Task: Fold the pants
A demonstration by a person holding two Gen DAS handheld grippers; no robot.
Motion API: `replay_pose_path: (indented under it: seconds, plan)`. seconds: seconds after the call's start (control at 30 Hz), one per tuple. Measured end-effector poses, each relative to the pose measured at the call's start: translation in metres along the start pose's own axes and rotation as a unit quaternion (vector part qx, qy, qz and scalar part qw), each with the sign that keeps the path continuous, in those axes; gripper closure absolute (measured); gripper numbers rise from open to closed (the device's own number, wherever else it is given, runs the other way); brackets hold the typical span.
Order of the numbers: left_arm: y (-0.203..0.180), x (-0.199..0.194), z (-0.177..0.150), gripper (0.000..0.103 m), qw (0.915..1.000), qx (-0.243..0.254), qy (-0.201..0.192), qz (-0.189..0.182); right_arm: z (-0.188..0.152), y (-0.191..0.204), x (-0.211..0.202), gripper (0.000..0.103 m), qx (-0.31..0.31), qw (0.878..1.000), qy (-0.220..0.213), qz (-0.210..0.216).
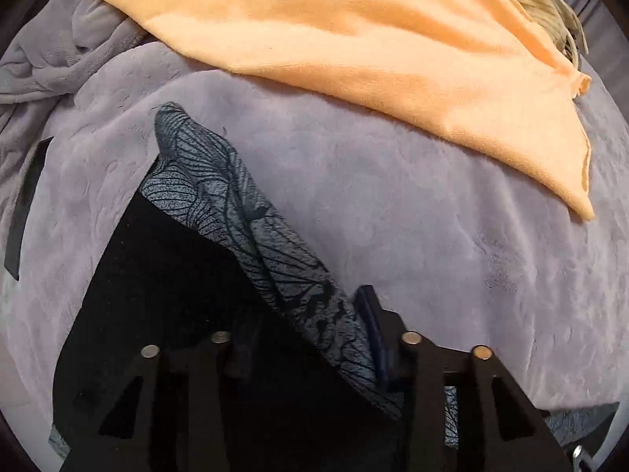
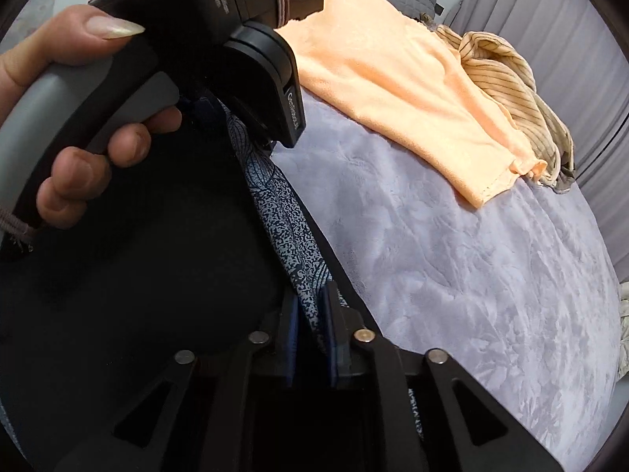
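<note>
The pants (image 1: 251, 212), black with a blue-grey leaf-print band, hang lifted over the near part of the lavender blanket (image 1: 412, 204), clamped in both my left gripper (image 1: 306, 338) and my right gripper (image 2: 310, 314). Toward the blanket's far edge lie an orange towel (image 1: 354, 39) and, beyond it, a striped tan garment (image 2: 507, 78). From the right wrist, my left hand (image 2: 78, 118) on its gripper handle hides much of the black cloth.

Left gripper (image 1: 306, 338) fingertips buried in pants (image 1: 251, 228) fabric, striped garment (image 2: 511, 90) half under orange towel (image 2: 412, 90)
</note>
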State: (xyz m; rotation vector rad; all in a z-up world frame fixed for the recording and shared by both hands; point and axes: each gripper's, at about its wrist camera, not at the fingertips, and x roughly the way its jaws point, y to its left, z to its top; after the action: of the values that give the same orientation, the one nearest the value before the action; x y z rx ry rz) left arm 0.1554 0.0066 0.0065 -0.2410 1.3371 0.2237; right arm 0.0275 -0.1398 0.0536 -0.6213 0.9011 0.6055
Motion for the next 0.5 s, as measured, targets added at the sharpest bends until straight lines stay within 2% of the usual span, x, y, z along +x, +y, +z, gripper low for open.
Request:
replay_pose_path:
  seconds: [0.03, 0.07, 0.1, 0.13, 0.17, 0.2, 0.23, 0.27, 0.3, 0.37, 0.5]
  plan:
    - [-0.003, 0.000, -0.001, 0.062, 1.0000, 0.004, -0.004, 0.004, 0.003, -0.004, 0.003, 0.054, 0.005, 1.000, 0.001, 0.002]
    - [-0.004, -0.001, -0.002, 0.063, 0.9999, 0.008, -0.007, 0.006, 0.006, -0.010, 0.006, 0.038, 0.010, 1.000, 0.001, 0.000]
    - [-0.004, -0.001, -0.003, 0.063, 0.9999, 0.009, -0.010, 0.005, 0.008, -0.013, 0.009, 0.029, 0.017, 1.000, 0.005, 0.002]
    - [-0.007, -0.001, -0.007, 0.063, 0.9999, 0.010, -0.012, 0.005, 0.009, -0.020, 0.017, 0.029, 0.026, 0.999, 0.015, 0.014]
    - [-0.008, -0.002, -0.009, 0.065, 0.9998, 0.011, -0.015, 0.002, 0.009, -0.030, 0.026, 0.034, 0.046, 0.998, 0.028, 0.036]
    - [-0.006, -0.004, -0.014, 0.066, 0.9998, 0.012, -0.016, -0.003, 0.009, -0.038, 0.032, 0.054, 0.073, 0.994, 0.039, 0.073]
    - [0.002, -0.010, -0.019, 0.070, 0.9997, 0.014, -0.017, -0.010, 0.009, -0.044, 0.034, 0.061, 0.092, 0.990, 0.045, 0.096]
    - [0.005, -0.015, -0.025, 0.075, 0.9995, 0.013, -0.019, -0.022, 0.009, -0.046, 0.029, 0.082, 0.092, 0.991, 0.041, 0.087]
    - [0.011, -0.026, -0.029, 0.078, 0.9988, 0.014, -0.023, -0.041, 0.009, -0.045, 0.018, 0.089, 0.087, 0.992, 0.032, 0.083]
    - [0.021, -0.049, -0.043, 0.085, 0.9964, 0.018, -0.041, -0.072, 0.006, -0.035, -0.015, 0.091, 0.076, 0.994, -0.002, 0.076]
    - [0.051, -0.107, -0.095, 0.086, 0.9875, 0.035, -0.090, -0.124, -0.009, 0.005, -0.085, 0.093, 0.041, 0.996, -0.054, 0.052]
